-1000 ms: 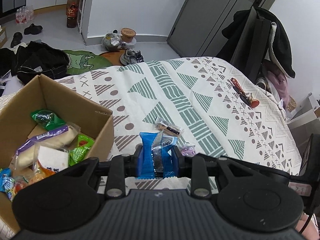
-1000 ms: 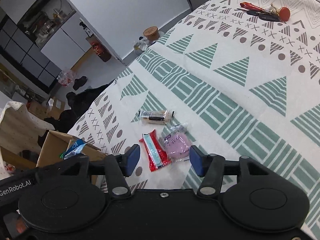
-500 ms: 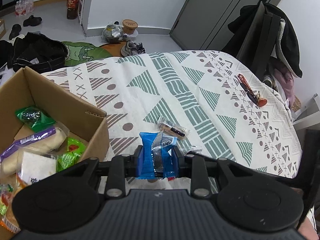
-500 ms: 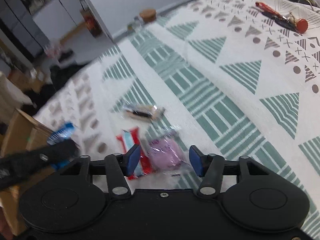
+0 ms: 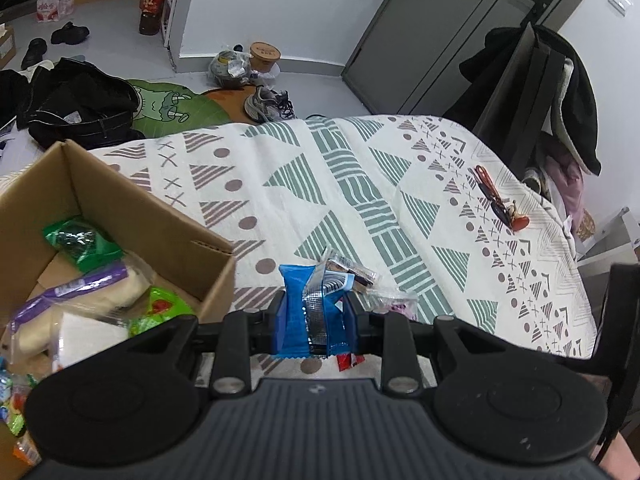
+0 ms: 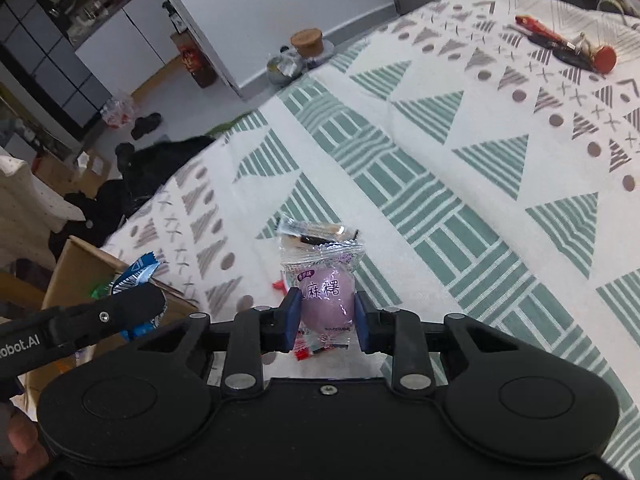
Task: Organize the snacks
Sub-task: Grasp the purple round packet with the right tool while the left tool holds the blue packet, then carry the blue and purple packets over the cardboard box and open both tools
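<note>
Purple and soft, the mochi packet (image 6: 326, 300) lies on the bed (image 6: 460, 168) between the jaws of the right gripper (image 6: 325, 322), which have just been closing and now touch its sides, so the pick looks nearly secured. The left gripper (image 5: 314, 322) holds the blue snack packet (image 5: 298, 308) clamped, with the cardboard box (image 5: 132, 208) at ten o'clock from it, likely its destination.

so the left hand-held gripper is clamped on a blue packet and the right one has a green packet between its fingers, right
Not quite: the right hand-held gripper has a purple mochi packet between its fingers, not a green one, as the right wrist view shows. The left hand-held gripper is indeed clamped on a blue packet.
</note>
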